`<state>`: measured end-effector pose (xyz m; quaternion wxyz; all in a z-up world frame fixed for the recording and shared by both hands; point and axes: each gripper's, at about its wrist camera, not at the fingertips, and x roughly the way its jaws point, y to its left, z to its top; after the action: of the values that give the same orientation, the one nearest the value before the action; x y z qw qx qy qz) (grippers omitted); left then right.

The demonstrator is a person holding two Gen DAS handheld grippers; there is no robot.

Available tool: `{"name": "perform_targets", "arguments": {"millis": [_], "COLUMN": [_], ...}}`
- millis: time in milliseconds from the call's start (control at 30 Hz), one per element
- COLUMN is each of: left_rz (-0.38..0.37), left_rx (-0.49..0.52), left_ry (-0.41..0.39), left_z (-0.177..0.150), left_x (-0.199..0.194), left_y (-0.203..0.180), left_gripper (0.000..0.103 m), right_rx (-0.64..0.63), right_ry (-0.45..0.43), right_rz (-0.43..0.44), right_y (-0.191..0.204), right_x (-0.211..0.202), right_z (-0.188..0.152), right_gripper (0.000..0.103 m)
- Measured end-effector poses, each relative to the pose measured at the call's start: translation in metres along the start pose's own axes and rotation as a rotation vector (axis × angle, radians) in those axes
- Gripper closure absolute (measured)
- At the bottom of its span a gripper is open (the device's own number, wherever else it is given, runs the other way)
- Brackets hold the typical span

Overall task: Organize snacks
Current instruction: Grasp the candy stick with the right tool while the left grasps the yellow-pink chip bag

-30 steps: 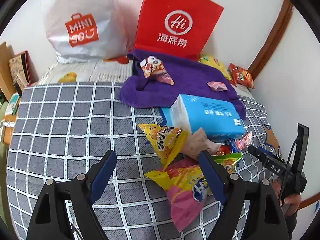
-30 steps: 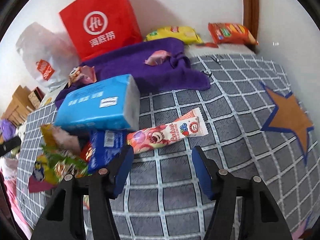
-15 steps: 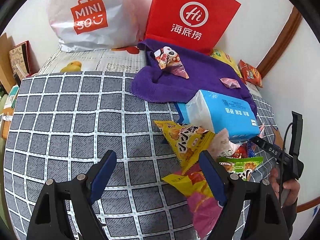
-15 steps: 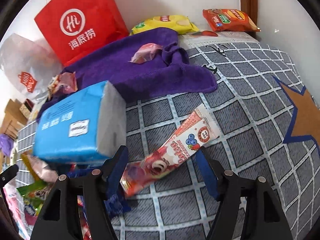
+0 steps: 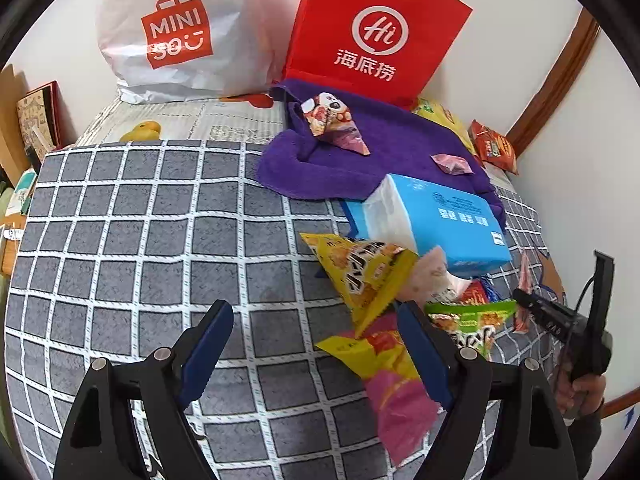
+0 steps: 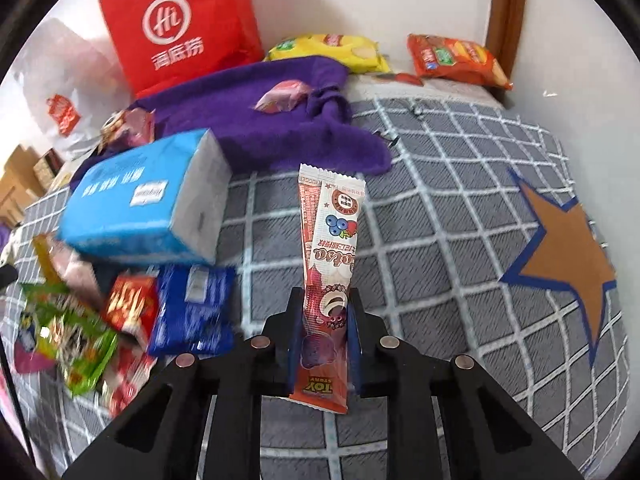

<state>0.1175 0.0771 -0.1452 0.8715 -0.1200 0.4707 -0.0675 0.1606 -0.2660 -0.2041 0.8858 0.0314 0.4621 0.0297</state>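
1. Containers: a red paper bag (image 5: 376, 36) and a white shopping bag (image 5: 180, 36) stand against the wall in the upper part of the left wrist view; what is inside them cannot be seen.
2. The right gripper (image 6: 322, 330) has just closed its jaws on a long pink snack stick (image 6: 330, 256) – half a second ago it lay flat between open jaws; now it stands upright at frame centre, clamped near its lower end.
3. The left gripper (image 5: 316, 354) hovers with jaws wide apart and nothing between them, as before.
4. The surface is a bed under a grey checked cover (image 5: 132, 240) – a purple towel (image 5: 384, 160), a blue tissue pack (image 5: 440, 220) and a heap of snack packets (image 5: 380, 292) lie at centre right.
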Motion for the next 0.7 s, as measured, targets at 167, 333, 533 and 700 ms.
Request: {"name": "perform_targets", "arguments": {"millis": [167, 333, 533, 700], "left_rz": [-0.034, -0.080, -0.067, -0.091], "left_rx": [0.035, 0.037, 0.039, 0.013], "left_ry": [0.013, 0.067, 0.107, 0.145], "left_z": [-0.008, -0.015, -0.026, -0.030], "left_x": [-0.001, 0.013, 0.035, 0.047], "left_y": [-0.017, -0.032, -0.046, -0.048], "left_gripper": [0.020, 0.019, 0.019, 0.019], "right_rx": [-0.030, -0.024, -0.028, -0.022], "right_ry": [-0.033, -0.115, -0.131, -0.130], "right_rz": [-0.033, -0.048, -0.054, -0.038], "right_y": [0.011, 0.011, 0.011, 0.011], "right_x": [0.008, 0.008, 0.009, 0.009], "right_z": [-0.014, -0.022, -0.024, -0.025], "right_gripper": [0.081, 0.080, 0.079, 0.077]}}
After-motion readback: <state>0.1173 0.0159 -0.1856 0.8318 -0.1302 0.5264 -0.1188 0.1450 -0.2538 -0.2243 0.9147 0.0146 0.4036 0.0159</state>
